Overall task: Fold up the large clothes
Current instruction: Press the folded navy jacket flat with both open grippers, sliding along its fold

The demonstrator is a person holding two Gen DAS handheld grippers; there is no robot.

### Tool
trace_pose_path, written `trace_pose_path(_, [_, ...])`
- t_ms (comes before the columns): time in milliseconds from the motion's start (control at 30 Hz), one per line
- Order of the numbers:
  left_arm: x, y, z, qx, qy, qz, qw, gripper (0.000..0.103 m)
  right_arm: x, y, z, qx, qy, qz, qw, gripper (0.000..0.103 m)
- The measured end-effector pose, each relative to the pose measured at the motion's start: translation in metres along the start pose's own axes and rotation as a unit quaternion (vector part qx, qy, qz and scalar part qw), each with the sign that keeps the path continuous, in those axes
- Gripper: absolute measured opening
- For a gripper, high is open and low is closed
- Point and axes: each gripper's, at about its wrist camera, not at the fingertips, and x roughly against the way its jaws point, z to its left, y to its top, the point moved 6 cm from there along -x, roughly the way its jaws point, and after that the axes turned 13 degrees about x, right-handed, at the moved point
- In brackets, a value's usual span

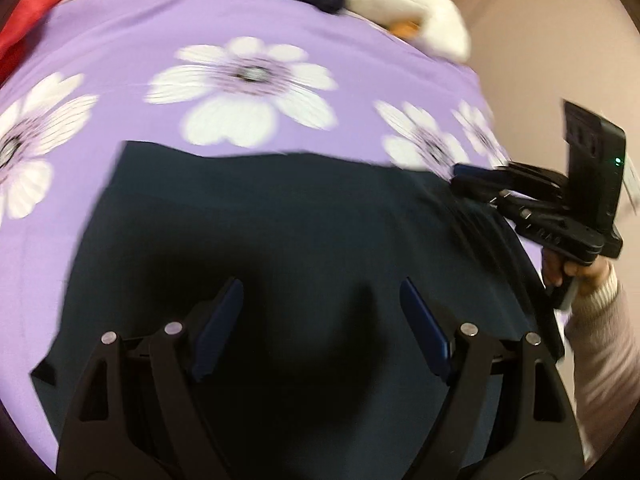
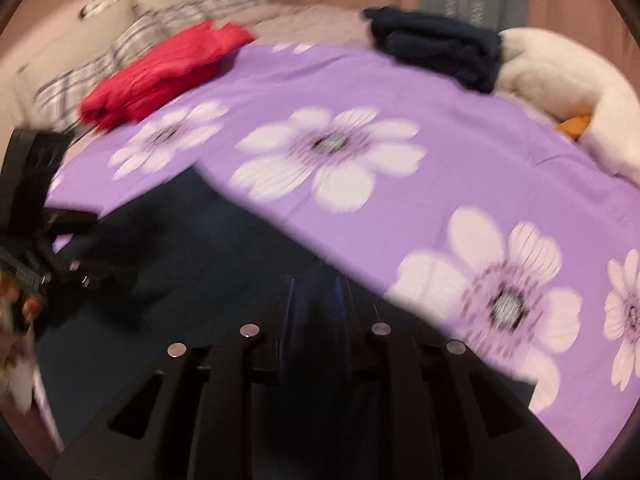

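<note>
A purple bedsheet (image 1: pixel 132 40) printed with large white flowers covers the bed and fills most of both views. On its near part lies the dark navy garment (image 1: pixel 280 232), spread flat, with a straight far edge and a folded corner at the left in the left wrist view. At the far side of the sheet sits a white plush cushion (image 2: pixel 560 76) with something orange tucked against it; beside it rests a folded dark navy pile (image 2: pixel 436 48). Farther left lies a folded red garment (image 2: pixel 160 68), and behind it a plaid pillow (image 2: pixel 100 68).

The left gripper (image 1: pixel 322 320) hovers above the middle of the navy garment with its blue-padded fingers spread wide apart and nothing between them. The right gripper (image 2: pixel 316 312) sits at the garment's right edge — its fingers drawn close together. Dark cloth appears between them, though motion blur leaves it unclear whether the fabric is really pinched.
</note>
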Motion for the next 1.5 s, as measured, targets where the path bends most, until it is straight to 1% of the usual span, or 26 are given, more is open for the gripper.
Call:
trace_pose_path(67, [-0.012, -0.007, -0.012, -0.024, 0.002, 0.007, 0.9997, 0.082, -0.006, -0.013, 0.019, 0.031, 0.018, 0.023, 0.999, 0.021])
trace_pose_path(100, [-0.021, -0.007, -0.015, -0.035, 0.016, 0.004, 0.9993, 0.082, -0.012, -0.02, 0.028, 0.046, 0.02, 0.035, 0.998, 0.021])
trace_pose_path(133, [-0.033, -0.005, -0.015, -0.047, 0.042, -0.007, 0.998, 0.08, -0.021, -0.025, 0.031, 0.054, 0.01, 0.048, 0.997, 0.021])
trace_pose_path(167, [-0.042, -0.002, -0.011, -0.048, 0.067, -0.016, 0.9965, 0.076, -0.031, -0.028, 0.029, 0.052, 0.002, 0.057, 0.997, 0.021])
trace_pose_path(200, [-0.053, 0.003, -0.005, -0.04, 0.087, -0.02, 0.9952, 0.076, -0.043, -0.029, 0.024, 0.039, -0.002, 0.061, 0.997, 0.021])
trace_pose_path(267, [-0.062, 0.017, 0.002, -0.013, 0.087, -0.032, 0.9956, 0.076, -0.054, -0.026, 0.013, 0.014, -0.017, 0.053, 0.998, 0.02])
trace_pose_path(300, [-0.064, 0.027, 0.003, -0.007, 0.09, -0.039, 0.9952, 0.076, -0.059, -0.021, 0.003, -0.003, -0.038, 0.046, 0.998, 0.02])
trace_pose_path(367, [-0.069, 0.043, 0.006, 0.004, 0.094, -0.038, 0.9949, 0.077, -0.064, -0.016, -0.012, -0.03, -0.064, 0.039, 0.997, 0.02])
trace_pose_path(433, [-0.074, 0.055, 0.007, 0.003, 0.097, -0.04, 0.9945, 0.077, -0.072, -0.013, -0.024, -0.052, -0.078, 0.044, 0.995, 0.02])
trace_pose_path(467, [-0.075, 0.062, 0.01, 0.003, 0.118, -0.047, 0.992, 0.077, -0.074, -0.012, -0.03, -0.063, -0.083, 0.044, 0.994, 0.02])
trace_pose_path(500, [-0.076, 0.068, 0.014, 0.013, 0.125, -0.048, 0.9909, 0.077, -0.074, -0.011, -0.036, -0.074, -0.09, 0.044, 0.992, 0.02])
trace_pose_path(533, [-0.075, 0.072, 0.019, 0.025, 0.12, -0.047, 0.9913, 0.077, -0.073, -0.01, -0.043, -0.087, -0.108, 0.045, 0.989, 0.02])
trace_pose_path(600, [-0.061, 0.08, 0.03, 0.065, 0.114, -0.057, 0.9898, 0.076, -0.062, -0.012, -0.055, -0.117, -0.127, 0.039, 0.984, 0.021])
trace_pose_path(667, [-0.041, 0.079, 0.038, 0.082, 0.097, -0.067, 0.9896, 0.077, -0.043, -0.015, -0.061, -0.137, -0.13, 0.023, 0.982, 0.025])
trace_pose_path(700, [-0.032, 0.075, 0.041, 0.086, 0.088, -0.067, 0.9901, 0.077, -0.035, -0.018, -0.062, -0.14, -0.129, 0.02, 0.981, 0.027])
trace_pose_path(767, [-0.014, 0.06, 0.041, 0.075, 0.07, -0.06, 0.9929, 0.078, -0.014, -0.025, -0.054, -0.136, -0.119, 0.014, 0.983, 0.036])
trace_pose_path(833, [0.0, 0.037, 0.038, 0.049, 0.058, -0.052, 0.9957, 0.079, 0.003, -0.032, -0.036, -0.126, -0.101, 0.006, 0.987, 0.038])
trace_pose_path(967, [0.016, -0.012, 0.035, 0.005, 0.062, -0.038, 0.9973, 0.079, 0.016, -0.05, 0.01, -0.1, -0.065, 0.01, 0.993, 0.038])
trace_pose_path(1033, [0.021, -0.036, 0.042, -0.013, 0.083, -0.04, 0.9957, 0.079, 0.018, -0.064, 0.035, -0.086, -0.059, 0.02, 0.994, 0.038])
trace_pose_path(1067, [0.024, -0.047, 0.049, -0.014, 0.089, -0.041, 0.9951, 0.079, 0.018, -0.074, 0.045, -0.077, -0.064, 0.032, 0.994, 0.038])
trace_pose_path(1133, [0.031, -0.061, 0.06, -0.008, 0.088, -0.046, 0.9951, 0.078, 0.018, -0.094, 0.056, -0.078, -0.071, 0.054, 0.993, 0.038])
trace_pose_path(1200, [0.04, -0.07, 0.069, -0.001, 0.093, -0.05, 0.9944, 0.078, 0.019, -0.106, 0.056, -0.086, -0.081, 0.066, 0.991, 0.038])
trace_pose_path(1233, [0.046, -0.075, 0.074, 0.005, 0.093, -0.051, 0.9943, 0.078, 0.021, -0.114, 0.053, -0.09, -0.094, 0.073, 0.989, 0.038])
trace_pose_path(1300, [0.052, -0.08, 0.08, 0.011, 0.097, -0.054, 0.9938, 0.078, 0.029, -0.127, 0.048, -0.099, -0.117, 0.083, 0.985, 0.042])
trace_pose_path(1333, [0.057, -0.084, 0.083, 0.018, 0.097, -0.055, 0.9936, 0.078, 0.034, -0.132, 0.045, -0.102, -0.124, 0.084, 0.983, 0.044])
trace_pose_path(1500, [0.077, -0.104, 0.095, 0.037, 0.114, -0.065, 0.9907, 0.078, 0.063, -0.166, 0.04, -0.121, -0.154, 0.083, 0.977, 0.046])
